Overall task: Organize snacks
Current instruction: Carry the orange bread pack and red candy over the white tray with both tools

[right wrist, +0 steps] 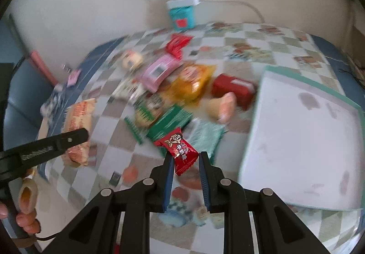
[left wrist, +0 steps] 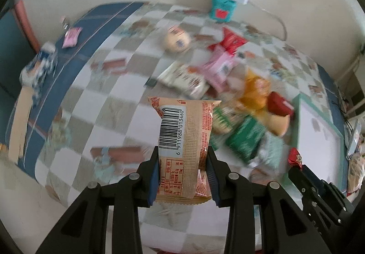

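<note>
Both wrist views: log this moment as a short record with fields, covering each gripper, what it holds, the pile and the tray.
left gripper: shut on the peach snack packet, barcode side facing the camera, lifted off the cloth
right gripper: shut on the red candy, held above the cloth
snack pile: mixed packets lying on the checkered tablecloth
white tray: green-rimmed, right of the pile, nothing visible in it
image quality: background motion-blurred in both views

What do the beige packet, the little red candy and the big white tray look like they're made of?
Beige packet: thin matte plastic film, crimped seam, printed barcode. Red candy: glossy foil-like wrapper, creased, catching light. White tray: probably rigid plastic, smooth smudged surface with a green rim.
</note>
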